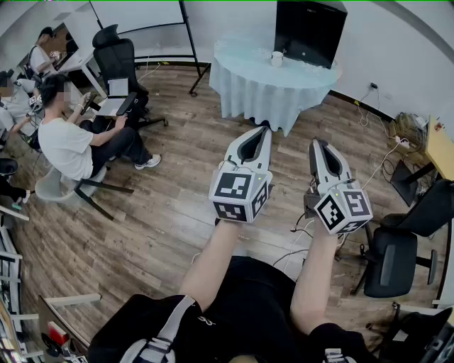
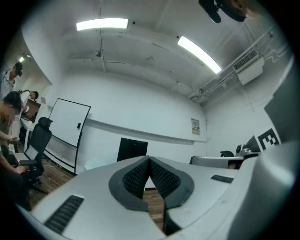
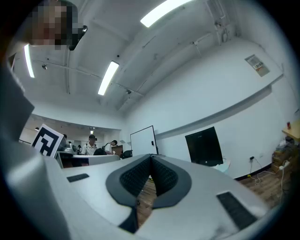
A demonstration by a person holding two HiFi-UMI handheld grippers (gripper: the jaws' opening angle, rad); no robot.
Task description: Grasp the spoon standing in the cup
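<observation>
A small white cup (image 1: 277,59) stands on a round table with a pale blue cloth (image 1: 264,85) at the far side of the room. It is too small to tell whether a spoon stands in it. My left gripper (image 1: 264,129) and right gripper (image 1: 316,144) are held side by side above the wooden floor, both pointing toward that table and well short of it. Each one's jaws are pressed together with nothing between them, as the left gripper (image 2: 149,158) and right gripper (image 3: 151,155) show in their own views. The table (image 2: 96,164) shows only as a pale edge beside the jaws.
A black monitor (image 1: 310,32) stands behind the table. People sit at desks at the left (image 1: 67,145), with a black office chair (image 1: 117,53) and a whiteboard stand (image 1: 142,18) nearby. Another black chair (image 1: 397,255) and floor cables (image 1: 383,159) are at the right.
</observation>
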